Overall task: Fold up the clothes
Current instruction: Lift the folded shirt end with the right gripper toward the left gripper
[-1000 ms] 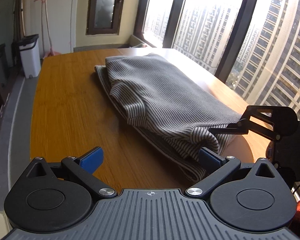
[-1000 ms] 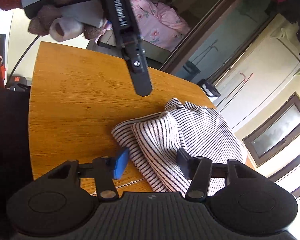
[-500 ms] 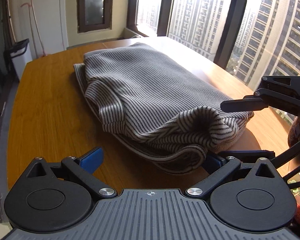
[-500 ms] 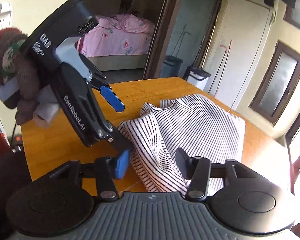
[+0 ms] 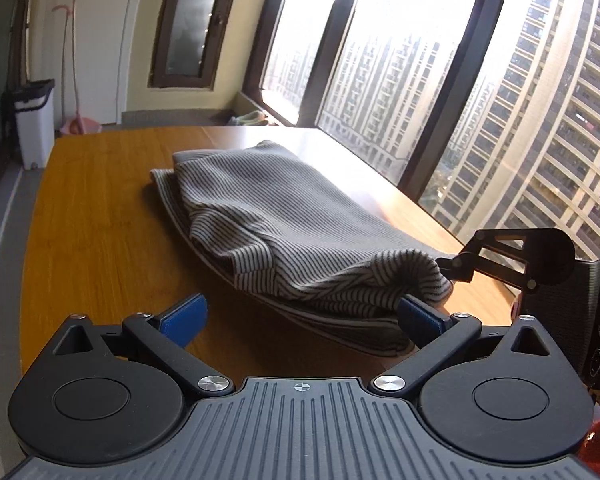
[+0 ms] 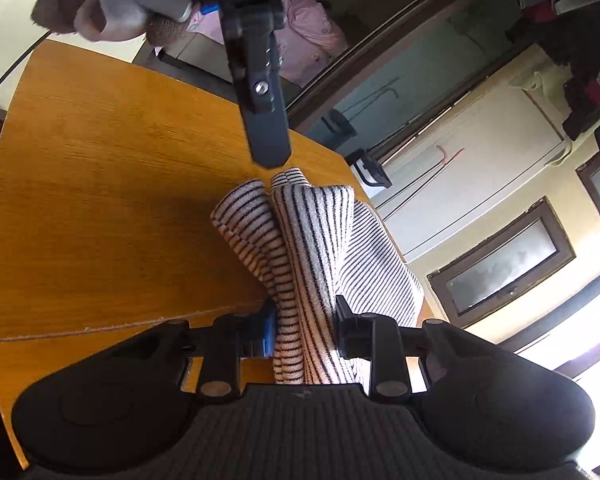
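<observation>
A grey-and-white striped garment (image 5: pixel 284 224) lies folded in a thick bundle on the wooden table (image 5: pixel 92 232). My right gripper (image 6: pixel 306 320) has the bundle's near corner (image 6: pixel 300 264) bunched between its pads, and its jaws are closing on it. In the left wrist view the right gripper (image 5: pixel 456 268) bites the raised corner from the right. My left gripper (image 5: pixel 300 320) stands wide open just above the table; the garment's lower hem reaches its right blue pad (image 5: pixel 420 318), untouched by the left pad. In the right wrist view the left gripper (image 6: pixel 260 92), held in a gloved hand, hangs above the cloth.
Tall windows (image 5: pixel 400 80) run along the table's far and right sides. A white bin (image 5: pixel 34 120) stands on the floor past the table's left corner. Bare wood (image 6: pixel 100 184) stretches to the left of the garment. A doorway shows pink bedding (image 6: pixel 312 32).
The right gripper opened wider, then closed on the garment's corner, bunching and lifting it. The left gripper pulled back from the bundle and stayed open.
</observation>
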A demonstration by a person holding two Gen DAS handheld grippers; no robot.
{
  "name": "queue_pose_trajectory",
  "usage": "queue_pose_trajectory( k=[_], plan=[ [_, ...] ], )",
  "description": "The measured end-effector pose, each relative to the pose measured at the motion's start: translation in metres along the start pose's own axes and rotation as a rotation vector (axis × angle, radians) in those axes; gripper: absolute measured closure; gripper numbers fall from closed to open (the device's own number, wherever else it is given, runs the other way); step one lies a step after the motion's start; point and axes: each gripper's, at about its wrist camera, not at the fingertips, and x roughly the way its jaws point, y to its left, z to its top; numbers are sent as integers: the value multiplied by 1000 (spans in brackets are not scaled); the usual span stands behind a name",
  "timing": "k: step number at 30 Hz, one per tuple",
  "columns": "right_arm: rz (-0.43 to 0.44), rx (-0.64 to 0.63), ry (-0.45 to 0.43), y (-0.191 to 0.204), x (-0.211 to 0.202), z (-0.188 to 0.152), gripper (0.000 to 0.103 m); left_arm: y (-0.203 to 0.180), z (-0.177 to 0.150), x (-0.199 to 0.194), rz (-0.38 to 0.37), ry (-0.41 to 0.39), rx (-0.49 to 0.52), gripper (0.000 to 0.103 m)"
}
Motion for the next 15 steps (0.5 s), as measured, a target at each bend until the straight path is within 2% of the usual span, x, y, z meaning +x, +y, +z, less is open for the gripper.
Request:
queue_pose_trajectory(
  k=[2,5,8,10,12,15],
  plan=[
    [18,-49,19,-1,-7,-2,77,5,8,8,33,-16,-12,0],
    [63,-152,42,3,-25,-2,78,2,15,38,30,28,26,0],
    [88,-268,25,-1,-56,1,79,-6,12,65,83,74,129,1],
    [76,-341,15,-16,-75,13,79,-10,8,75,96,84,209,3],
    [50,-415,-2,-35,-89,30,81,-14,4,77,26,101,234,6],
    [52,-462,-20,-70,-74,56,82,-23,0,75,-50,116,294,22]
  ],
)
